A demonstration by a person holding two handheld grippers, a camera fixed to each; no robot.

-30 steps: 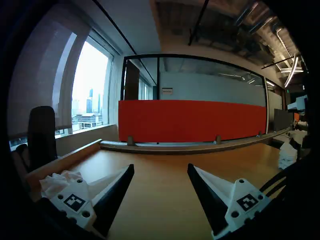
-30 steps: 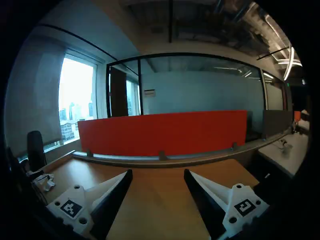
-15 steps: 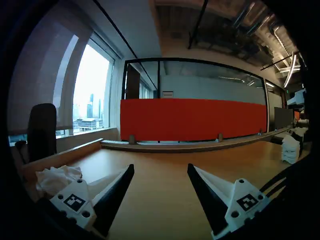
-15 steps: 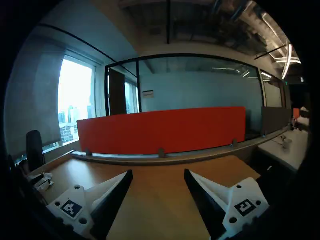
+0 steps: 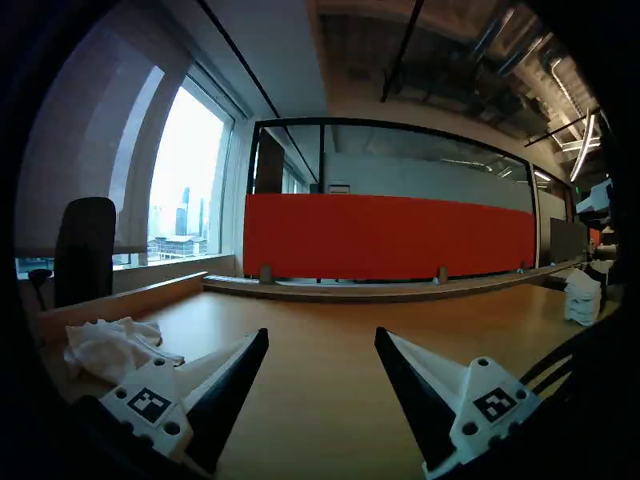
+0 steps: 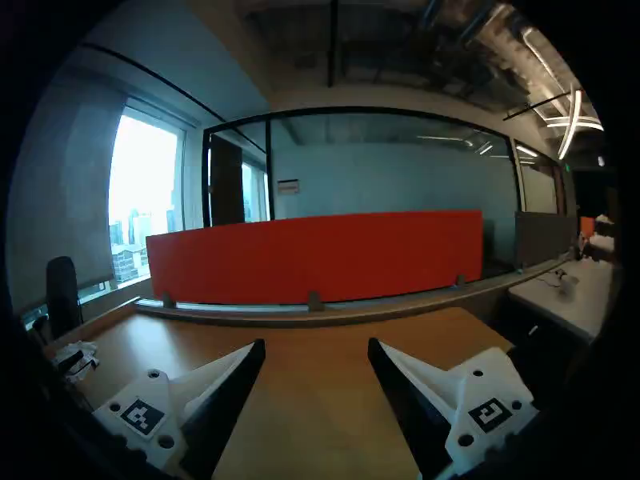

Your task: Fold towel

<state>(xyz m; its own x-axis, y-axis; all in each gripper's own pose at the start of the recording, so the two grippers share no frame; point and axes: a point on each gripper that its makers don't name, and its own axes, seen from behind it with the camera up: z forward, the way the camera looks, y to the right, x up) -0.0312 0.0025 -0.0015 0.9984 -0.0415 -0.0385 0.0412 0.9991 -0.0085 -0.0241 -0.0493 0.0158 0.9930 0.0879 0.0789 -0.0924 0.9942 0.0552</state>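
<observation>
Towel (image 5: 112, 348) lies crumpled on desk (image 5: 320, 392); wall sign (image 5: 339, 189) unreadable.

Desk layout

In the left gripper view a crumpled towel (image 5: 112, 348) lies on the desk (image 5: 320, 336) at far left, a chair (image 5: 84, 248) behind it; a partition (image 5: 388, 238) lines the far edge; a towel stack (image 5: 582, 296) sits far right.

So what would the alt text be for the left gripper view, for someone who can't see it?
An open hand-held gripper, holding nothing, points across a wooden desk. A crumpled white towel lies on the desk to its left; a red divider stands along the far edge.
</observation>
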